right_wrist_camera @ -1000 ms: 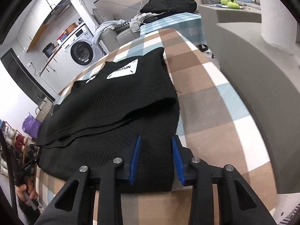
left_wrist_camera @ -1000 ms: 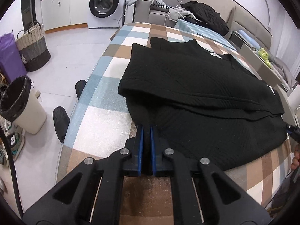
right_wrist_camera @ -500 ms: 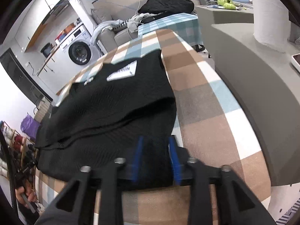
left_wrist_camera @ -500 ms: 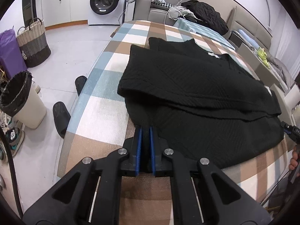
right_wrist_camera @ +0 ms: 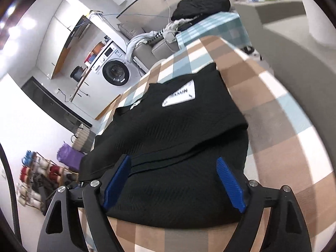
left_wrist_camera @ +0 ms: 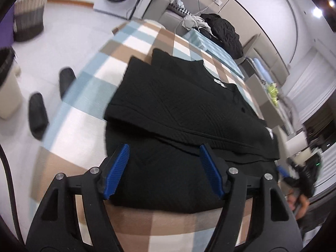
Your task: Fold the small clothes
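Holding both tongs low over the near edge of the worktop [left_wrist_camera: 134,42], we have them angled down at a black top [left_wrist_camera: 189,113] that lies spread on the checked cloth, its upper layer folded over the lower one. Our left tongs [left_wrist_camera: 164,166] have just been opening, and their blue pads [left_wrist_camera: 117,172] now stand apart on either side of the top's near hem, with the fabric between them but not pinched. Our right tongs [right_wrist_camera: 174,180] have just been opening too; their blue pads [right_wrist_camera: 230,184] sit wide at the hem's other end, released, with cloth lying loose between them. In the right view a white label [right_wrist_camera: 180,99] shows on the top's far part. Beyond the worktop's far end stand a sofa [right_wrist_camera: 147,42] heaped with clothes and a washer [right_wrist_camera: 114,67].
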A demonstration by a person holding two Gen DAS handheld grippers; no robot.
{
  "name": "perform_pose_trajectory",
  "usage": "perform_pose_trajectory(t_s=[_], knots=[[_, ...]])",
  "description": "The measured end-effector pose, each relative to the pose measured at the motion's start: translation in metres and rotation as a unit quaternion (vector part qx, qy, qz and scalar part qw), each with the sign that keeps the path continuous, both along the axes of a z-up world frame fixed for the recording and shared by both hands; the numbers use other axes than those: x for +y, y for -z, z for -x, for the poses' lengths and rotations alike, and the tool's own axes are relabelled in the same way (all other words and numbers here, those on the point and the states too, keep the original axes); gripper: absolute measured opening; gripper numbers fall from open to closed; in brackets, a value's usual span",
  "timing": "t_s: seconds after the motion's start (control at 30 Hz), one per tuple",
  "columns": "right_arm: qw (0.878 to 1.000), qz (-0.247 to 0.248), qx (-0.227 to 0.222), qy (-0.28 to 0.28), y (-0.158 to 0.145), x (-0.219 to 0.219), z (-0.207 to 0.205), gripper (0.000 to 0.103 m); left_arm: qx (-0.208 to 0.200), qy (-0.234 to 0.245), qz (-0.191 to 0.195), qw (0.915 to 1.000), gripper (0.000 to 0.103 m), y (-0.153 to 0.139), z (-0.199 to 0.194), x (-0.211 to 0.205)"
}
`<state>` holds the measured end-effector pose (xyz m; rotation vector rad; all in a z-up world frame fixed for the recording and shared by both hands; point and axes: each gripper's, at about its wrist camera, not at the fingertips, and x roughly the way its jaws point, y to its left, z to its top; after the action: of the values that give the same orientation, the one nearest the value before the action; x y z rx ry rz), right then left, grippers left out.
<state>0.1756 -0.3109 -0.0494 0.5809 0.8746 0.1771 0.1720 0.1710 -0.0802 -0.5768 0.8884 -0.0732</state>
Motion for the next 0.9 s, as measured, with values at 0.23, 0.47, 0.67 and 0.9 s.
perform_pose_trajectory(t_s=[0.23,0.47,0.67,0.9], knots=[[0.999,-0.025,0.011,0.038,0.017,-0.019,-0.010,0.085,0.015,-0.028,0.003,0.9995,0.066,0.019,-0.026,0.003],[0.998,-0.001,-0.011,0.066,0.019,-0.025,-0.044,0.083,0.001,-0.044,-0.020,0.9989,0.066,0.019,-0.053,0.002],[0.997,-0.033,-0.042,0.049,0.011,-0.028,-0.053,0.082,-0.025,-0.039,-0.017,0.9988,0.066,0.010,-0.062,0.000],[0.994,-0.099,-0.013,0.040,0.023,-0.028,-0.040,0.082,-0.045,-0.038,0.012,0.9982,0.065,0.008,-0.070,0.008]])
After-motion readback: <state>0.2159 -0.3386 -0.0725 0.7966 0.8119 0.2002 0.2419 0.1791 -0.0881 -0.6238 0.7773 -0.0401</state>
